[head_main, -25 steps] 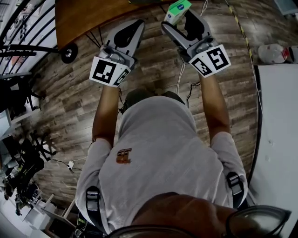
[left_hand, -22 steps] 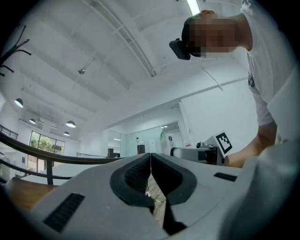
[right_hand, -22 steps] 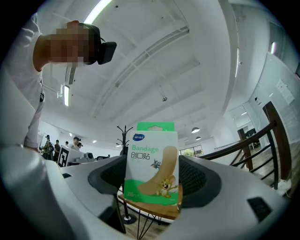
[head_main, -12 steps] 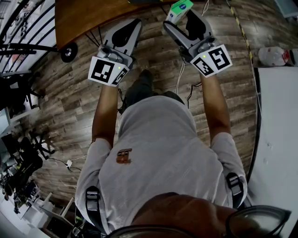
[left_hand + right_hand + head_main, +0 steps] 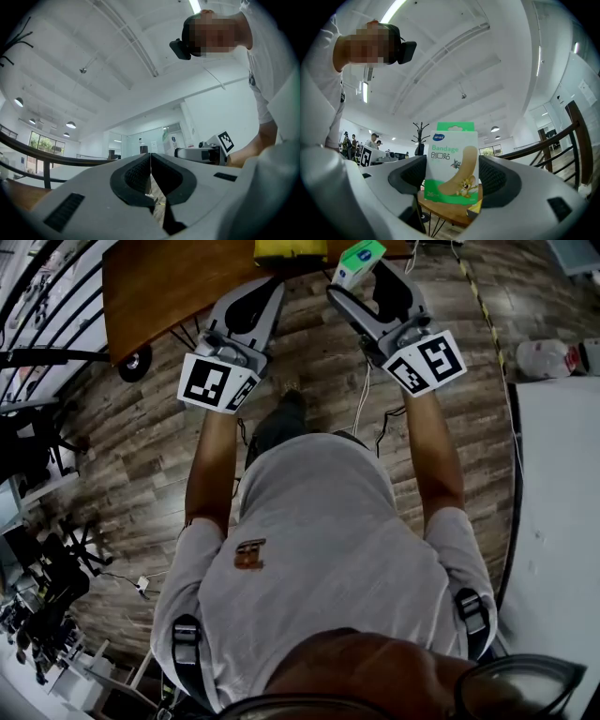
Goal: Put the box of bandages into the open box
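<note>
The box of bandages (image 5: pixel 360 259) is white and green, and my right gripper (image 5: pixel 364 279) is shut on it, holding it up above the wooden floor. In the right gripper view the bandage box (image 5: pixel 451 159) stands upright between the two dark pads (image 5: pixel 412 176). A yellow box (image 5: pixel 290 249) sits on the brown wooden table (image 5: pixel 169 282) at the top edge of the head view, just ahead of both grippers; whether it is open I cannot tell. My left gripper (image 5: pixel 272 289) is shut and empty, to the left of the right one.
A white tabletop (image 5: pixel 562 521) runs along the right side, with a pale bottle-like thing (image 5: pixel 546 354) on the floor beyond it. Cables (image 5: pixel 362 399) trail across the floor. Dark railings (image 5: pixel 42 296) and chairs (image 5: pixel 42 568) stand at the left.
The wooden table has slid further into view at the top and the yellow box has appeared on it. Both grippers keep their pose; the bandage box stays gripped.
</note>
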The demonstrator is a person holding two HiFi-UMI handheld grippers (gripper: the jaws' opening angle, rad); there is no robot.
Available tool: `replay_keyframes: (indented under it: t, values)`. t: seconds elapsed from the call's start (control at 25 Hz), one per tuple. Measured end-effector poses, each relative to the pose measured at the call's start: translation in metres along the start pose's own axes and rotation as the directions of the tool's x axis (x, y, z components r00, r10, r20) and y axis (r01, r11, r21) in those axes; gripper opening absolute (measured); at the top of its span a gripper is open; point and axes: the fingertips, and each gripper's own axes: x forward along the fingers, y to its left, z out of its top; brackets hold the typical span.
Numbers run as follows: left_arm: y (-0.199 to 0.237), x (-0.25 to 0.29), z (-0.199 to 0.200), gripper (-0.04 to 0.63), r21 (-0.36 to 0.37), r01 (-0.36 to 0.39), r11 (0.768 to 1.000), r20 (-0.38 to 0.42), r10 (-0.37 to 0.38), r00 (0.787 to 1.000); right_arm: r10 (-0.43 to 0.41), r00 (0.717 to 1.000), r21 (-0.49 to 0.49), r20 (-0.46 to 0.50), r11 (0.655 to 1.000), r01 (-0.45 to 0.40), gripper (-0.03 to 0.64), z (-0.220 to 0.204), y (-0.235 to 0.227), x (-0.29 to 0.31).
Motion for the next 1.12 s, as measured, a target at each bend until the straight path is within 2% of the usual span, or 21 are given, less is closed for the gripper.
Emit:
replay_keyframes:
  t: [0.12, 0.4, 0.92, 1.12]
  values:
    - [0.012, 0.009, -0.012, 0.020, 0.006, 0.011, 1.000, 0.002, -0.011, 1.000, -0.006, 1.000, -0.008, 0.003, 1.000, 0.006, 0.336, -0.010, -0.012, 0.008]
    - [0.126, 0.073, -0.015, 0.020, -0.024, 0.024, 0.999, -0.004, -0.024, 1.000, -0.022, 0.999, -0.015, -0.037, 1.000, 0.022, 0.336, -0.009, -0.081, 0.112]
    - [0.243, 0.130, -0.054, 0.020, -0.020, 0.073, 0.997, -0.013, -0.074, 0.997, -0.051, 0.993, -0.042, -0.111, 0.998, 0.046, 0.336, -0.054, -0.156, 0.220]
    - [0.333, 0.134, -0.062, 0.020, -0.040, 0.080, 0.996, -0.017, -0.081, 0.997, -0.058, 0.985, -0.053, -0.164, 0.997, 0.050, 0.336, -0.077, -0.170, 0.307]
